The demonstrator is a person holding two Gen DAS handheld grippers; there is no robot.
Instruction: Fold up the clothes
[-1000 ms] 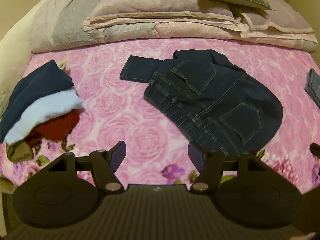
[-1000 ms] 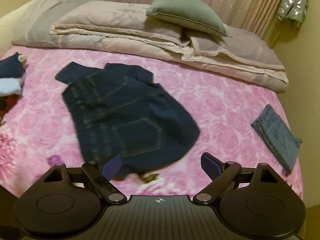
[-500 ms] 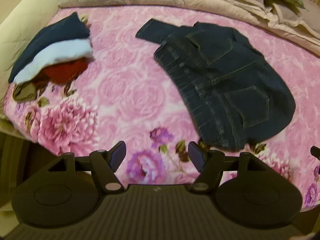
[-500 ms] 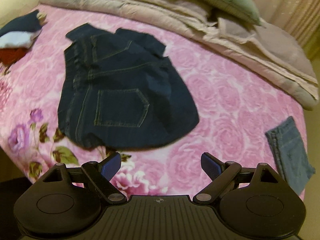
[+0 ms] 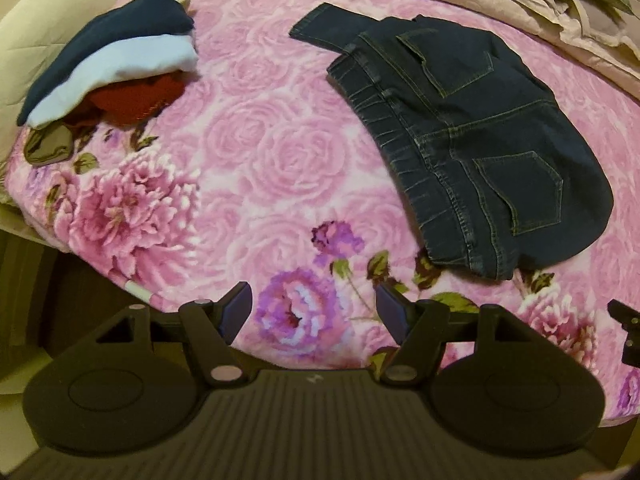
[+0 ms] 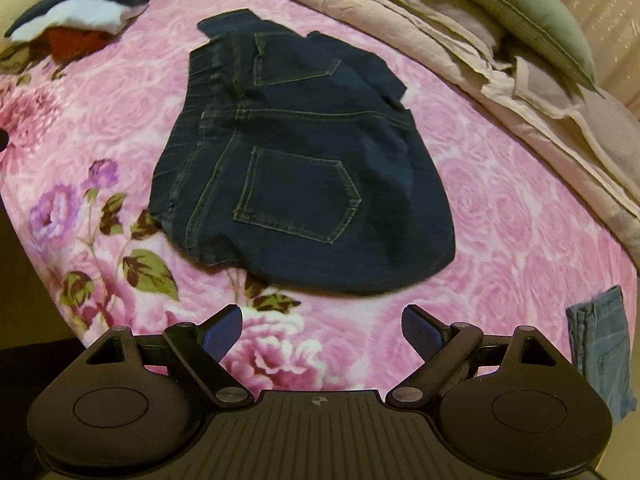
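Observation:
Dark blue jeans (image 5: pixel 472 128) lie crumpled on the pink floral bedspread (image 5: pixel 248 148), back pockets up; they also show in the right wrist view (image 6: pixel 296 168). My left gripper (image 5: pixel 314 310) is open and empty above the bed's near edge, left of and below the jeans. My right gripper (image 6: pixel 322 328) is open and empty, just short of the jeans' near hem. A tip of the right gripper shows at the far right of the left wrist view (image 5: pixel 628 332).
A pile of clothes, navy, white and red (image 5: pixel 112 60), lies at the far left of the bed (image 6: pixel 76 24). Folded light blue jeans (image 6: pixel 600 348) lie at the right edge. A folded beige duvet (image 6: pixel 400 12) and a green pillow (image 6: pixel 520 8) lie along the back.
Both grippers have moved forward and tilted down over the bed; the jeans now look larger and nearer. Both stay open. The jeans have not moved.

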